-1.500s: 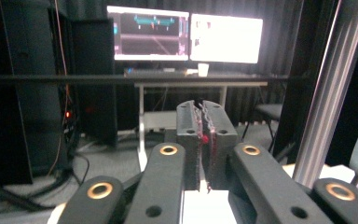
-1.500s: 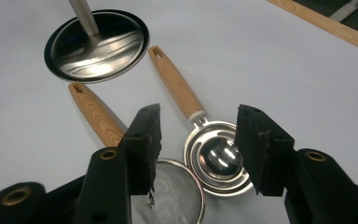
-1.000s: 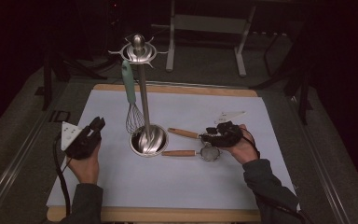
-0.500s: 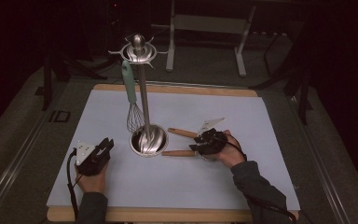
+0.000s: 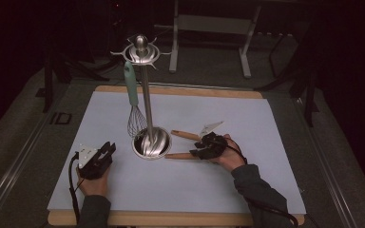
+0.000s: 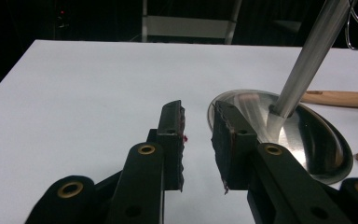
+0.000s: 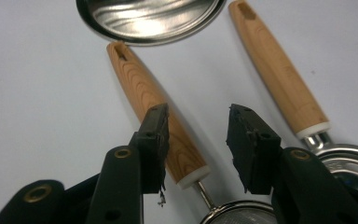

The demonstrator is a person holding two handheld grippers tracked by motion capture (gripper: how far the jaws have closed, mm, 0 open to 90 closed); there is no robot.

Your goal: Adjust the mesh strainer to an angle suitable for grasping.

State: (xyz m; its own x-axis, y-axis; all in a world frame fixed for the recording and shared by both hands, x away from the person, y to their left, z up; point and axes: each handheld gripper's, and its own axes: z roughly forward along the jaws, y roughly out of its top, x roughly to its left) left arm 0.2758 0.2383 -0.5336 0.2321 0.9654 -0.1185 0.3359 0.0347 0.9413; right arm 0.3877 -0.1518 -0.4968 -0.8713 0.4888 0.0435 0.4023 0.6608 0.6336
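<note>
Both hands have sunk to the white mat since 1 second ago: the left gripper (image 5: 100,156) has come toward the near left of the stand's steel base (image 5: 151,141), and its jaws have just been opening, with nothing between them. It now rests on the mat (image 5: 247,190), jaws partly apart and empty. The right gripper (image 5: 208,146) sits low over 2 wooden-handled utensils lying right of the base, jaws fairly wide and pressing on nothing. In the right gripper view the near wooden handle (image 7: 151,105) runs under the left jaw, its long axis slanting from the base out toward the gripper, so it lies partly off the gap between the jaws rather than centred in it. The far wooden handle (image 7: 279,74) lies roughly parallel, outside the right jaw. I judge the right hand far nearer to both. A teal-handled whisk (image 5: 133,102) hangs from the stand.
</note>
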